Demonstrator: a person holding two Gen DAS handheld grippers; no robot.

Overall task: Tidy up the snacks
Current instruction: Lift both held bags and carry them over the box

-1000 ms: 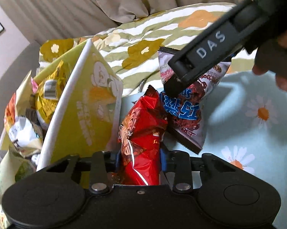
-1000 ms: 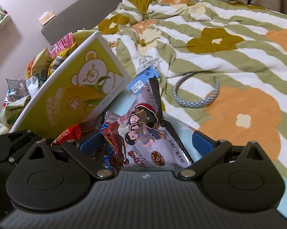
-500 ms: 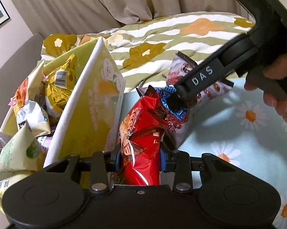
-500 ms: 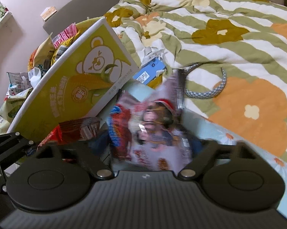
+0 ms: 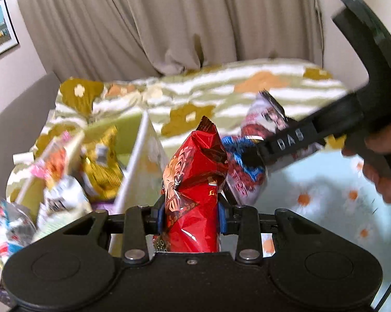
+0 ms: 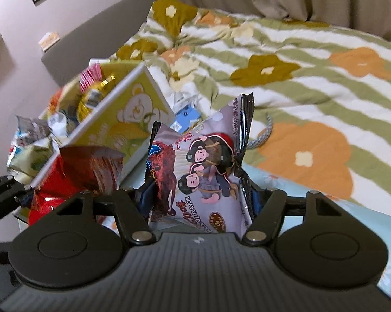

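1. Lying left of and below both grippers, the yellow bear-print snack box (image 6: 122, 119) stands open-topped and already holds packets; the left gripper (image 5: 192, 213) is nearer it.
2. Left jaws clamp a red snack bag (image 5: 195, 179), long axis upright.
3. The right gripper (image 6: 203, 202) pinches a chocolate-flavour snack packet (image 6: 205, 171), raised beside the red bag.
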